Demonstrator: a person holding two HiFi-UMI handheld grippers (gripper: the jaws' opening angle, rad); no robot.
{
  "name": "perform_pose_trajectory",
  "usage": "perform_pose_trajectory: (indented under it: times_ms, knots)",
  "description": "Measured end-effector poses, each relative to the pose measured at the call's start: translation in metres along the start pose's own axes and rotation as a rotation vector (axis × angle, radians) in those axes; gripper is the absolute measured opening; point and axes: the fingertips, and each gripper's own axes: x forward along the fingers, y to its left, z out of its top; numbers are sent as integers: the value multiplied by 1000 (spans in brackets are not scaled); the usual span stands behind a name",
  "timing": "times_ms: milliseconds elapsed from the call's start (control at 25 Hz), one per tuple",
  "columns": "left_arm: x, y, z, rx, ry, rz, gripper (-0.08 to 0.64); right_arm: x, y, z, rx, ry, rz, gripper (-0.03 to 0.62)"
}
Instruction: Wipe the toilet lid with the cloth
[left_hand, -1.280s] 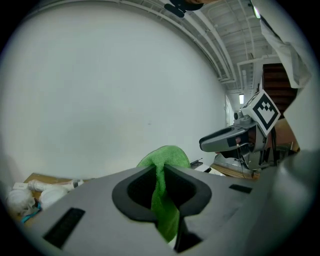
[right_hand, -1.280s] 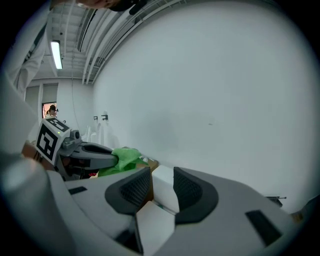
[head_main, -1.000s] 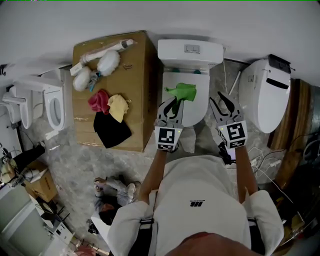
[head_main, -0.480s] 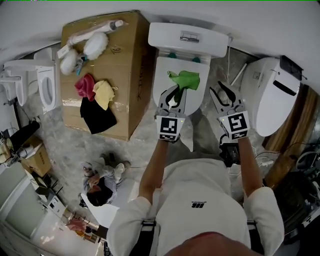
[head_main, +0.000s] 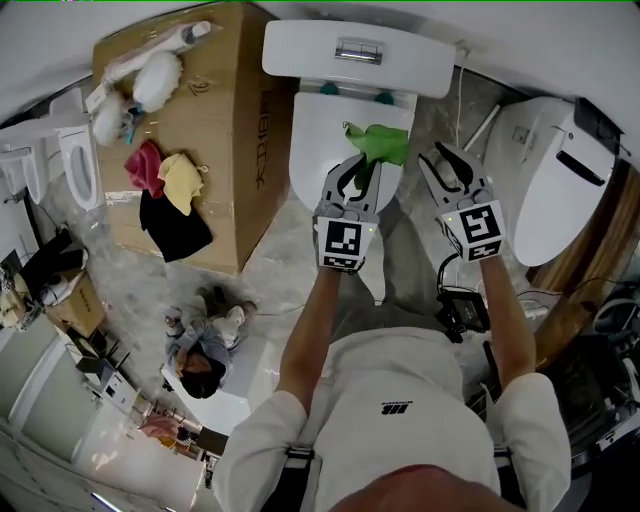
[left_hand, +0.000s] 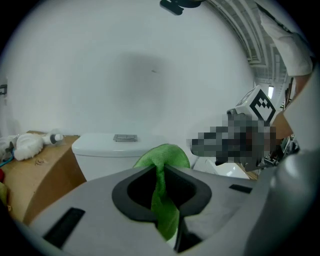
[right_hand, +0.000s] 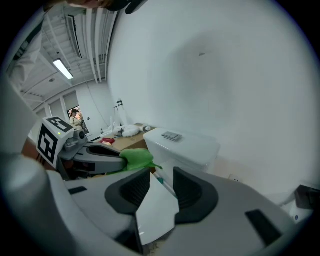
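**A:** Starting on the left, there's a cardboard box (head_main: 215, 120) with spare rags on top: a red cloth (head_main: 143, 167), a yellow cloth (head_main: 182, 180) and a black cloth (head_main: 172, 222). None of them is in play.

**B:** And in the middle?

**A:** The toilet lid (head_main: 320, 150) is down. The left gripper (head_main: 362, 168) is over its far right part, jaws pressed together on the green cloth (head_main: 380, 143). One fold is pinched between them and the rest bunches out past the tips, towards the tank (head_main: 355, 50).

**B:** Is the cloth on the lid yet?

**A:** I can't tell from above. It hangs over the lid, but contact isn't clear.

**B:** What about the right gripper?

**A:** The right gripper (head_main: 443, 165) is just beside the lid's right edge. Its jaws are spread with nothing between them, only the white of the lid showing through the gap.

**B:** So how should this wipe go?

**A:** My read is to lower the left gripper until the loose bunch lies flat on the lid. The fabric should do the rubbing, not the jaw tips. Keep the pinch firm, because a glossy, curved lid could drag the cloth out. Sweep from far to near in overlapping passes, working across to the bare left side. The right gripper should stay clear of the path.
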Motion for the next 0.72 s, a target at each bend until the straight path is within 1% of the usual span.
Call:
perform_pose_trajectory:
  times_ms: [280,720]
  knots:
    - [37,-17,-33,-1,33,-43,64,18,-22,-38,0,22,2,156]
    - [88,-35,-66,-8,60,-95,64,36,-61,-88,50,29,-47,155]
